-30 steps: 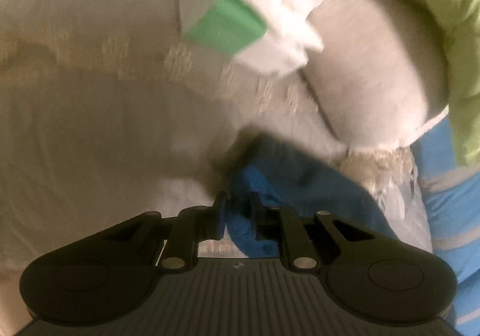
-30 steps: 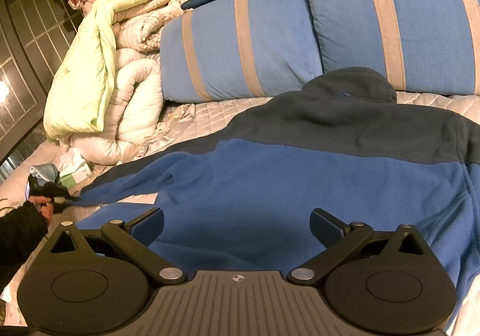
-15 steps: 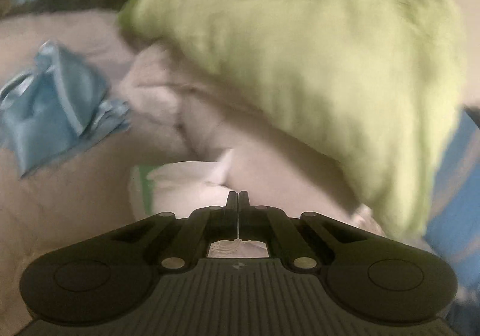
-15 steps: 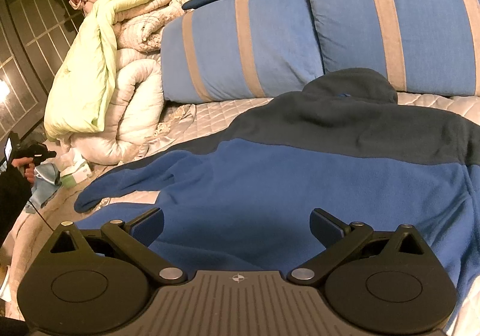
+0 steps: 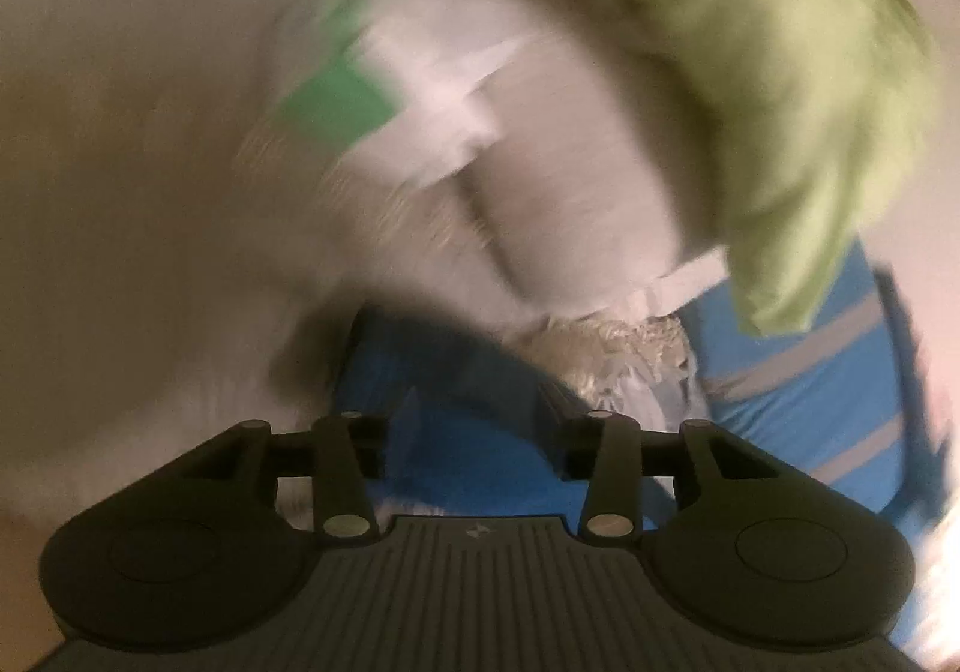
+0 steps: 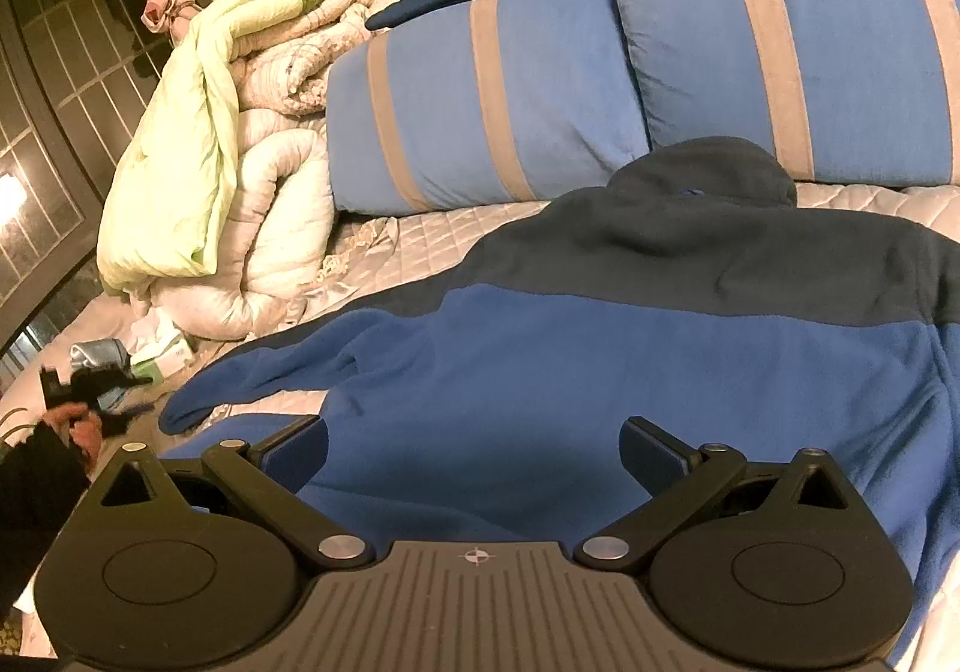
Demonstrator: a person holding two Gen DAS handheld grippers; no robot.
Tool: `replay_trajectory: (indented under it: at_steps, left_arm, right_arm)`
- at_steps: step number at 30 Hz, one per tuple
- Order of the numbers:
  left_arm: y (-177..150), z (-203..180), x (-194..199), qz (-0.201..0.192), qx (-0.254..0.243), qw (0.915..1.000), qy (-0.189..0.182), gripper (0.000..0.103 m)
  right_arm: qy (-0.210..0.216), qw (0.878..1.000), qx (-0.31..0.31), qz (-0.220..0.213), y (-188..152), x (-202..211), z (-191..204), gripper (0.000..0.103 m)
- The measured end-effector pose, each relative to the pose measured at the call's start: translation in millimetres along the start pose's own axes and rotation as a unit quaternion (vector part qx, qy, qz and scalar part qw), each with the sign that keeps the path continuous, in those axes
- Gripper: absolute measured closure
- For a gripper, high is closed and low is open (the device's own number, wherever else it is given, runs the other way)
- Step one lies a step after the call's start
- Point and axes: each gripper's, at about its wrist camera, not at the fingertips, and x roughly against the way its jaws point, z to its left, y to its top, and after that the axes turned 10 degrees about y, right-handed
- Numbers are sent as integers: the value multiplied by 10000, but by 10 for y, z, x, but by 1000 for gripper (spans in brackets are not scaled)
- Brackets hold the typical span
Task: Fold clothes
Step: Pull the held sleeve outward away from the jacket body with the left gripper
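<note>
One bed [image 6: 420, 246] carried two striped pillows [image 6: 480, 96], one pile of quilts [image 6: 240, 180] and one blue jacket [image 6: 600, 372], lying flat in the middle. The right gripper [image 6: 474, 450] was spread wide over the jacket body. The left gripper [image 5: 477, 426] was spread around the sleeve [image 5: 456, 372], not pinching it.

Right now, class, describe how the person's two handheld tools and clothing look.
Both tools, left tool and right tool, are matte black: ribbed grey centre plate with a small crosshair mark, round discs either side, silver pivot pins, flat dark fingers. The person's left arm wears a black sleeve.
</note>
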Motion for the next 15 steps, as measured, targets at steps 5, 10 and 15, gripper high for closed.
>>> replay_trajectory:
  at_steps: [5,10,15]
  left_arm:
    - [-141,457,-179,421,1178,9912,-429,60]
    - [-215,559,-298,758,1583,9835,-439,59]
    - [-235,582,-364,913,1916,9760,-496,52]
  right_arm:
    - [-46,10000,8,41,1,-13,8,0]
    - [-102,9999,36,100,4,-33,21,0]
    - [-221,9996,107,106,-8,-47,44,0]
